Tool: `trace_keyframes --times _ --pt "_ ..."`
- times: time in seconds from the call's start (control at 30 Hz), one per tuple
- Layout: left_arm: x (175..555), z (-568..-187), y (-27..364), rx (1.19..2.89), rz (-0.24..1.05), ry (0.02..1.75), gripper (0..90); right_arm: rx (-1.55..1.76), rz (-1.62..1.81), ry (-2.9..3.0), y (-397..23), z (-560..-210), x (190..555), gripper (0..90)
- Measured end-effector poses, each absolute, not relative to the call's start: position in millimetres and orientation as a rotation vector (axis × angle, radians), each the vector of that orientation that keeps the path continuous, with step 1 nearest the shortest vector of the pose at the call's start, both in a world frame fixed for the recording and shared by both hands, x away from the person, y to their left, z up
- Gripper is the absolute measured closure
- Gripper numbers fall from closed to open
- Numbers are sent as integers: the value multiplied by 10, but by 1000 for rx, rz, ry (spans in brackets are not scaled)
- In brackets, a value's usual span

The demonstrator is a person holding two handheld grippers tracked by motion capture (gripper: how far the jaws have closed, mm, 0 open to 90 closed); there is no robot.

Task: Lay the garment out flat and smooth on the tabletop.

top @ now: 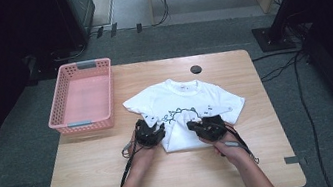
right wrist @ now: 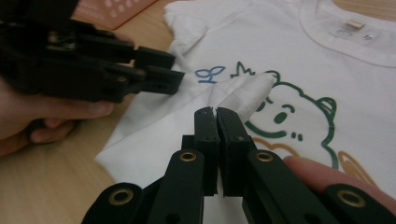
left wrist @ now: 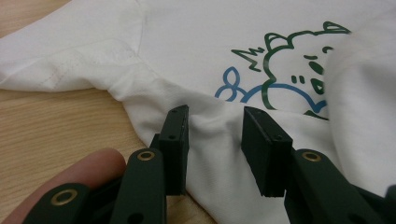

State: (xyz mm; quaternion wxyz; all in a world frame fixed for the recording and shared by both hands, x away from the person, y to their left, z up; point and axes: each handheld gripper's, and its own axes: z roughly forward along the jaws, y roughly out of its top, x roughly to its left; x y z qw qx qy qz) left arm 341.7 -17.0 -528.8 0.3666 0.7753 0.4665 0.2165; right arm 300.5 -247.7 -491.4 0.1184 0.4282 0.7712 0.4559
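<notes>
A white T-shirt (top: 180, 99) with a green and blue cartoon print lies flat on the wooden table (top: 168, 179). My left gripper (top: 156, 128) rests on the shirt's near left part. In the left gripper view its jaws (left wrist: 215, 122) stand apart, astride a low ridge of the shirt (left wrist: 187, 46), without clearly squeezing it. My right gripper (top: 195, 125) is at the shirt's near middle. In the right gripper view its jaws (right wrist: 217, 112) are together on a raised fold of the shirt (right wrist: 252, 88), and the left gripper (right wrist: 173, 71) is just to the left.
A pink plastic basket (top: 83, 124) with nothing in it stands at the table's far left, its corner (right wrist: 121, 9) seen past the left gripper. A small black round hole (top: 195, 69) sits behind the shirt's collar. Bare wood runs along the near edge and the right side.
</notes>
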Motion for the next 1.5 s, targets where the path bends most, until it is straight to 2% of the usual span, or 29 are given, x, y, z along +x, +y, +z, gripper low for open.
trace_keyframes --times 0.5,0.67,0.8,1.07,1.33,1.5 --pt "3416 -5288 -179 1990 558 1201 621 794 1405 2629 -2797 -4900 2003 876" --pt "3415 -5288 -179 1991 559 1201 620 559 1563 2750 -2941 -4870 1810 707" --pt "3415 -5289 -179 1990 560 1200 621 799 1546 2599 -3055 -4829 1958 684" --pt "3415 -5288 -178 1993 561 1198 620 1444 1197 2128 -3126 -5012 2443 645" --pt "3410 -5290 -179 1992 566 1199 620 1494 957 2036 -2966 -5227 2706 621" --pt "3393 -5290 -178 1990 575 1205 620 1498 932 2017 -2932 -5282 2796 615"
